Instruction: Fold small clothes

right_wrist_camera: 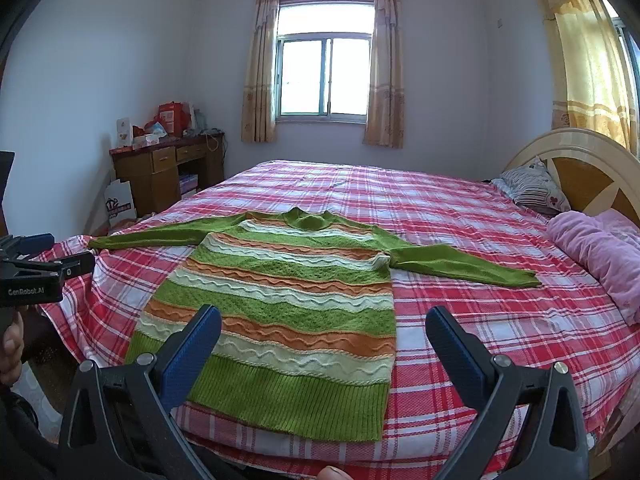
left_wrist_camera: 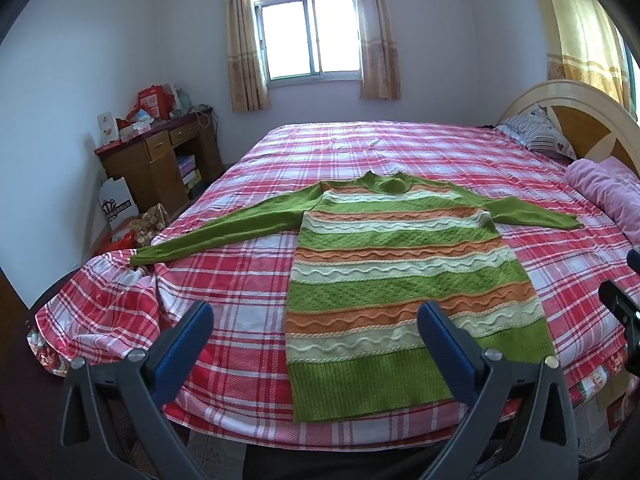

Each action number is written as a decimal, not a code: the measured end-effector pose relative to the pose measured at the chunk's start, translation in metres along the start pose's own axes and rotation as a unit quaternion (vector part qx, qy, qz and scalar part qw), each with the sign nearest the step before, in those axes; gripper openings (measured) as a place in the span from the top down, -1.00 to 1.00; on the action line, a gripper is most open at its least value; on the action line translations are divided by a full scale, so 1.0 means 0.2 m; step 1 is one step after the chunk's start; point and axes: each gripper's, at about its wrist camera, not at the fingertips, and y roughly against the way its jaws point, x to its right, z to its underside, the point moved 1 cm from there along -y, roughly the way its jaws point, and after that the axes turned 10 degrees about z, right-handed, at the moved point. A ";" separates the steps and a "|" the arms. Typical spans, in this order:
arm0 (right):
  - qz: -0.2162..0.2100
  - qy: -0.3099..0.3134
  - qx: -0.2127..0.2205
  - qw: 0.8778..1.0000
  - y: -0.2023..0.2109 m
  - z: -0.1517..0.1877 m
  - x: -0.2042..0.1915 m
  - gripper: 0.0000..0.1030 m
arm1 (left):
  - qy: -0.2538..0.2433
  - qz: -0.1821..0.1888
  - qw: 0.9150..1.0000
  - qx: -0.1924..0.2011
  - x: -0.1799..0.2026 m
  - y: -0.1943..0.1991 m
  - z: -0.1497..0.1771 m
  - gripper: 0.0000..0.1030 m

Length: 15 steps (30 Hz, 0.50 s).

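1. Sweater point(left_wrist_camera: 400, 272) lies flat, face up, on the bed point(left_wrist_camera: 248, 280), hem toward you at the near edge, collar pointing to the window point(left_wrist_camera: 308, 36). Both sleeves are spread wide. This reads as a layout ready for folding; no fold made yet.
2. Your left claw point(left_wrist_camera: 316, 344) hovers short of the hem with fingers spread wide, holding nothing. Your right claw point(right_wrist_camera: 324, 348) is the same: agape, empty, above the hem's right corner.
3. Edges: the left sleeve point(left_wrist_camera: 224, 232) tip reaches the bed's left edge, where the sheet droops. Expect it to slip if dragged outward.
4. The right sleeve point(right_wrist_camera: 464, 268) ends well apart from the pink blanket point(right_wrist_camera: 596, 256) and pillow point(right_wrist_camera: 532, 188).
5. Open room: bare plaid beyond the collar and to the sweater's right. Judged best to fold inward.
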 end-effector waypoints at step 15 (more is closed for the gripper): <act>-0.008 0.004 -0.022 1.000 -0.12 0.05 0.02 -0.98 | -0.004 -0.017 1.000 -0.023 -0.03 -0.12 0.01 -1.00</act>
